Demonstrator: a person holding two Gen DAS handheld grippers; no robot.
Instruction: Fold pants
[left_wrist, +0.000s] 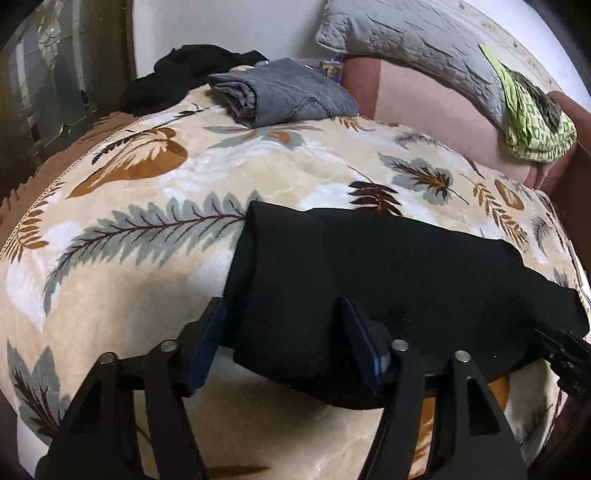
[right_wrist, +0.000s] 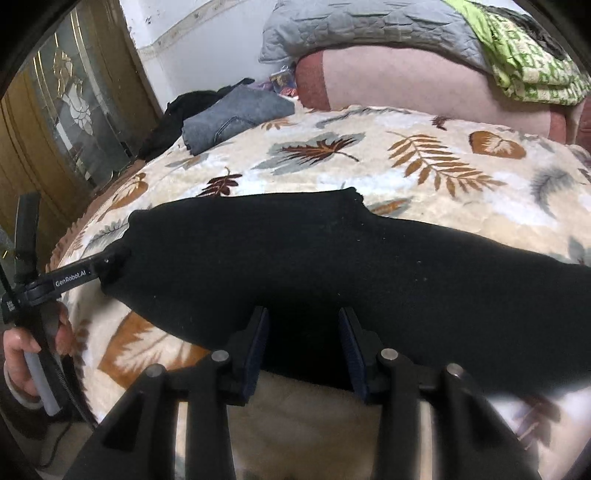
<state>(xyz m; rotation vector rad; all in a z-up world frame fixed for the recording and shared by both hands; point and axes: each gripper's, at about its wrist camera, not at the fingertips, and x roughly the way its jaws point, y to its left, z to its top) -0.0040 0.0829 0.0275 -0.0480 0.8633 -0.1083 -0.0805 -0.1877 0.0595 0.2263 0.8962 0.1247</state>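
The black pants (left_wrist: 369, 280) lie in a long dark band across the near part of my bed, on the leaf-print blanket (left_wrist: 155, 184), running left to right. My left gripper (left_wrist: 284, 332) sits at their left end with its jaws spread wide: the left finger is off the cloth's edge over the blanket, the right one over the fabric, and nothing is pinched between them. My right gripper (right_wrist: 303, 339) is further along the near edge of the pants (right_wrist: 332, 258), jaws likewise apart, with black cloth showing in the gap between the pads; I cannot tell whether they touch it. In the right wrist view my left hand (right_wrist: 22, 354) shows at the far left, around its handle. Beyond the pants, near the far edge, rests a folded grey garment (left_wrist: 280, 92), with a black heap (left_wrist: 184, 70) behind it. A grey quilted pillow (left_wrist: 406, 40) and a green patterned cloth (left_wrist: 535, 122) lie by the pink headboard (left_wrist: 424, 99).
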